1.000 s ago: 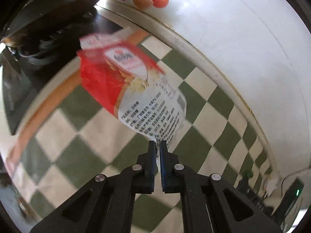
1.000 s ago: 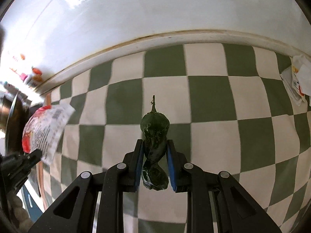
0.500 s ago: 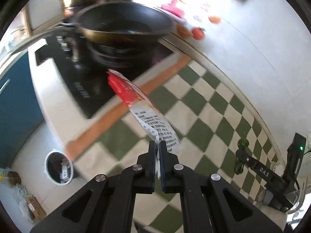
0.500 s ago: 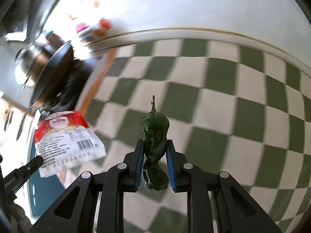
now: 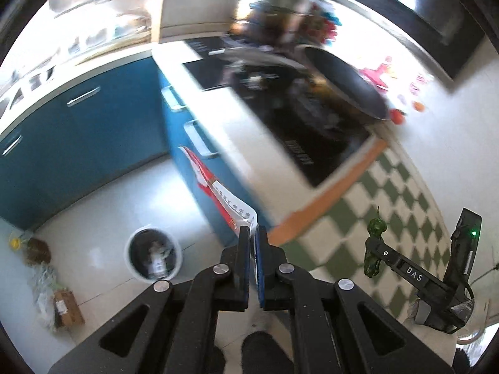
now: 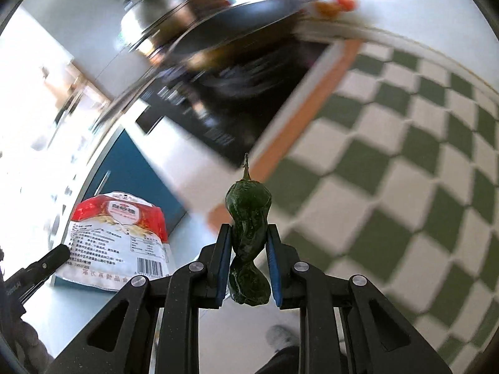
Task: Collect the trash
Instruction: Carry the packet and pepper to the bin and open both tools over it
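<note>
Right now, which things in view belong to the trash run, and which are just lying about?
Job:
- red-and-white food packet, pinched in left gripper
- wilted green pepper, clamped in right gripper
- round bin on the floor

Lying about:
- frying pan on the stove
- checkered cloth
- cardboard box

Left wrist view: mounted just behind the left gripper, aimed steeply down past the counter edge to the floor, with the trash bin at 8 o'clock, well below. Right wrist view: set just behind the right gripper, tilted down over the checkered cloth from 2 to 5 o'clock. Shared: the black pan at 1 o'clock and the hob, the red-and-white packet, the green pepper.
</note>
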Action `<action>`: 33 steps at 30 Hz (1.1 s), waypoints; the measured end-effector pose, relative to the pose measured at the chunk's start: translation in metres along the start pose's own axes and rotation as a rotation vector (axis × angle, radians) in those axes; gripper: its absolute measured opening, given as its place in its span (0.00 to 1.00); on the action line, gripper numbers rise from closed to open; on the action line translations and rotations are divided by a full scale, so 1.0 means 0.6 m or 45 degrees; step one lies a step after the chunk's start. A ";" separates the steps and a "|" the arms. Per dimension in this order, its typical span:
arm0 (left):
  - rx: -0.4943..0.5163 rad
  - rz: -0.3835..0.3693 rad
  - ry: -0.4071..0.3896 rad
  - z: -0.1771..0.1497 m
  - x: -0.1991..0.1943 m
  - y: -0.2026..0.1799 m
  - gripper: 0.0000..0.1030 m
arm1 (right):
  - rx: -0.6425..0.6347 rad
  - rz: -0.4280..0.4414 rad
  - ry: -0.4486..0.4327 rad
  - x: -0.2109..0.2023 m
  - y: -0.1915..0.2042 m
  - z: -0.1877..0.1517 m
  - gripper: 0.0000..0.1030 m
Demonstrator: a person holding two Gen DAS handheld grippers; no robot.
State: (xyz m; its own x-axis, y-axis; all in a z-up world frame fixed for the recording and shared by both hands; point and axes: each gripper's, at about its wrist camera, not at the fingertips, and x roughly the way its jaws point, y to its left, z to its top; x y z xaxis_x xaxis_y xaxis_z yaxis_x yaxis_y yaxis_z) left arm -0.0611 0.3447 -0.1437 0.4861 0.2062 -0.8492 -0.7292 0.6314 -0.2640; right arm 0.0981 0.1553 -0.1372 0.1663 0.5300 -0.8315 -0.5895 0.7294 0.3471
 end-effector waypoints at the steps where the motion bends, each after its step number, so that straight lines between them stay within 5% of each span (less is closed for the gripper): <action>1: -0.013 0.011 0.008 -0.004 0.002 0.027 0.01 | -0.025 0.016 0.026 0.021 0.030 -0.013 0.22; 9: -0.189 0.091 0.185 -0.065 0.147 0.270 0.01 | -0.188 0.052 0.283 0.280 0.178 -0.129 0.22; 19: -0.527 0.025 0.358 -0.202 0.540 0.506 0.01 | -0.288 -0.023 0.515 0.719 0.158 -0.271 0.22; 27: -0.739 0.005 0.453 -0.299 0.762 0.609 0.01 | -0.349 0.017 0.632 0.936 0.137 -0.342 0.22; 33: -0.785 0.059 0.478 -0.321 0.799 0.644 0.04 | -0.425 0.078 0.726 1.031 0.171 -0.377 0.23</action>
State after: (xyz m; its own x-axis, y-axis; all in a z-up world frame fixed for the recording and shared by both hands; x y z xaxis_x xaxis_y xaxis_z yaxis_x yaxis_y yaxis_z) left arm -0.2024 0.5434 -0.7410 0.3306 -0.1179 -0.9364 -0.9380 0.0685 -0.3398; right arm -0.0383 0.4606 -0.7141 -0.2656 0.1878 -0.9456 -0.8131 0.4833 0.3244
